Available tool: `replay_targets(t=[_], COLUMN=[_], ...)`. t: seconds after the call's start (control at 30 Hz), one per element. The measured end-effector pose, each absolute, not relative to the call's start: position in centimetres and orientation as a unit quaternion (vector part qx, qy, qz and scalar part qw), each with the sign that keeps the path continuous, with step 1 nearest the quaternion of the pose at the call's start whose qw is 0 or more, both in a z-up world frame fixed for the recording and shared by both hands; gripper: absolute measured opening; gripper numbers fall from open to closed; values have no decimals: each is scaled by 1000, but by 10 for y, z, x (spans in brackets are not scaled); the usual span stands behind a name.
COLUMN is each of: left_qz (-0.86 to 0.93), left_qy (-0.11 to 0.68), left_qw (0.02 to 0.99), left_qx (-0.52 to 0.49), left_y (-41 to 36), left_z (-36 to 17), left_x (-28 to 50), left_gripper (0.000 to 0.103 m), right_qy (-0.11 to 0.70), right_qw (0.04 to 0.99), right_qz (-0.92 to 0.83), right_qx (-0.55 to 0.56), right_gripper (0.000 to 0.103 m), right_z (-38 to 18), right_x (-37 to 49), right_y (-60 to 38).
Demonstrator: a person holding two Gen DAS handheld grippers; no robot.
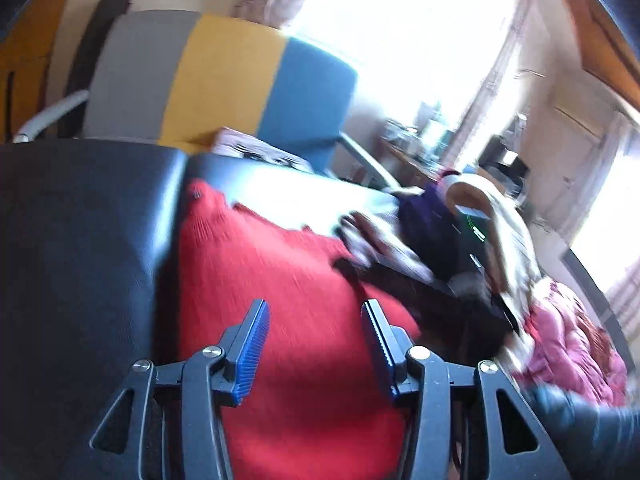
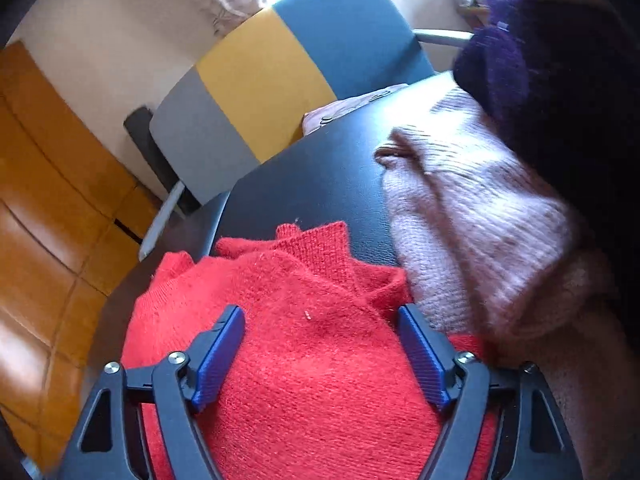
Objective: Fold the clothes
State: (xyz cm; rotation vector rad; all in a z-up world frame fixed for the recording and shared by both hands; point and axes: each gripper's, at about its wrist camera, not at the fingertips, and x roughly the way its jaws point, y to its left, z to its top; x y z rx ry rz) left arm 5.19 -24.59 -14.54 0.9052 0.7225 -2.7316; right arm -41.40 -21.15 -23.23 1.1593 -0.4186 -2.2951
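Observation:
A red knitted sweater [image 1: 288,300] lies on a black leather surface [image 1: 80,240]. My left gripper [image 1: 316,308] hovers over it, open, with nothing between its blue pads. In the right wrist view the same red sweater [image 2: 312,344] fills the lower middle, bunched with folds at its far edge. My right gripper [image 2: 320,314] stands open just above it, holding nothing. A pale pink ribbed knit [image 2: 472,248] lies against the sweater's right side, and a dark purple garment [image 2: 532,80] rests beyond that.
A pile of clothes lies to the right in the left wrist view: a dark purple garment [image 1: 432,224], a cream piece [image 1: 508,232], a pink quilted jacket [image 1: 568,344]. A grey, yellow and blue chair back [image 1: 224,76] stands behind the black surface. Orange wooden cabinets [image 2: 44,208] are on the left.

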Motion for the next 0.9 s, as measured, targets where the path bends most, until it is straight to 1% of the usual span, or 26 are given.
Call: replay_targets(t=[0.13, 0.23, 0.4, 0.53, 0.63, 0.9], left_qz=[-909, -901, -900, -898, -895, -890], left_qy=[217, 194, 187, 188, 189, 198], left_qw=[146, 189, 218, 226, 231, 231], left_qx=[325, 339, 327, 328, 331, 340], left_y=[-259, -268, -298, -308, -314, -323], left_z=[-169, -189, -200, -200, -198, -185], left_x=[23, 1, -12, -1, 10, 34], left_gripper=[48, 51, 52, 52, 52, 51], right_qy=[-138, -128, -105, -68, -47, -46], right_qw=[276, 280, 287, 302, 310, 371], right_qz=[-847, -846, -848, -848, -848, -817], right_qx=[433, 435, 433, 429, 428, 439], right_gripper=[81, 83, 85, 87, 88, 92], right_z=[-235, -237, -239, -237, -235, -231], right_x=[-420, -428, -440, -450, -446, -436], right_y=[-219, -229, -257, -297, -308, -313])
